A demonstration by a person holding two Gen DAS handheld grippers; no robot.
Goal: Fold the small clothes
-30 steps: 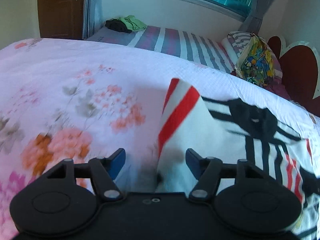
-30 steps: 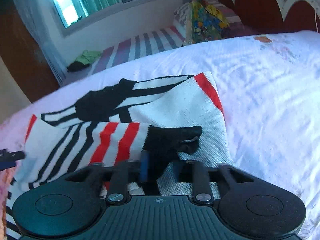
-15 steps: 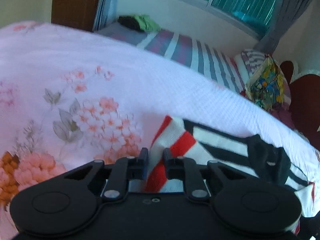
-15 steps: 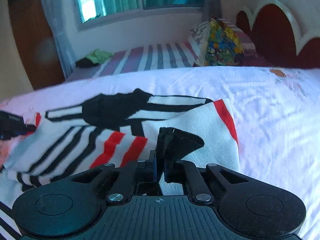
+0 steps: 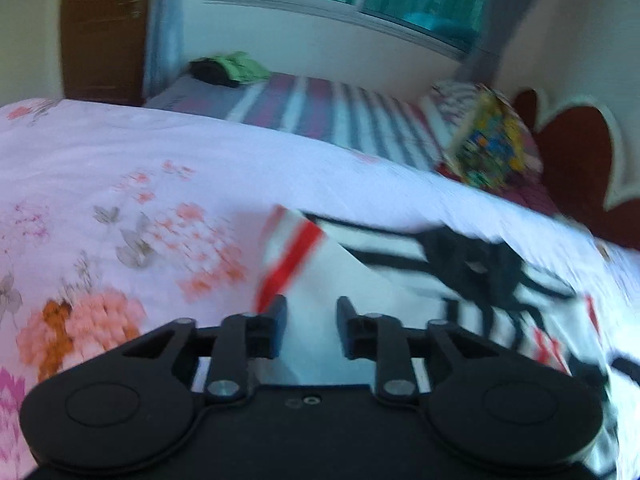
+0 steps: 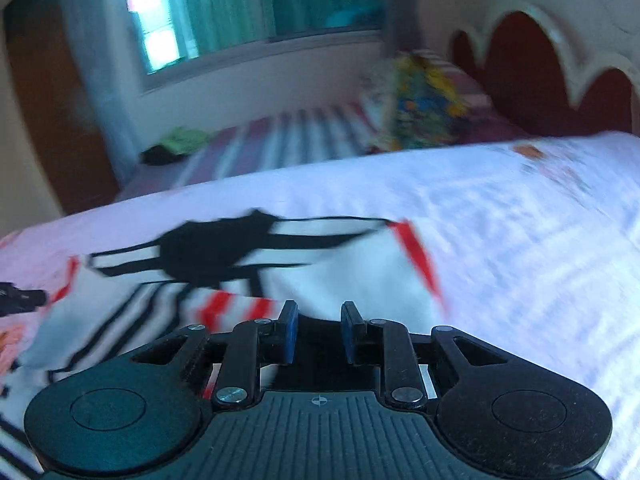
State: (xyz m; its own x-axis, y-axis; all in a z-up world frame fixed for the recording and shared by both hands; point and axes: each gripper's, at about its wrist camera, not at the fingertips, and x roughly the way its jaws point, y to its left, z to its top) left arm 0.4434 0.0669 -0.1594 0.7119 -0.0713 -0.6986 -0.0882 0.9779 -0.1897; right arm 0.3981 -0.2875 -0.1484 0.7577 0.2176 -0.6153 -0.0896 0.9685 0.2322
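Both the left gripper (image 5: 311,322) and right gripper (image 6: 318,328) hover with jaws parted over the white, black-and-red striped knit garment (image 6: 352,280) lying on the pink floral bedspread (image 5: 120,184), nothing blocking them.

a home bedroom: floral bedspread (image 5: 120,184), striped second bed (image 5: 320,112), curtained window (image 6: 248,8), scalloped headboard (image 6: 540,80).
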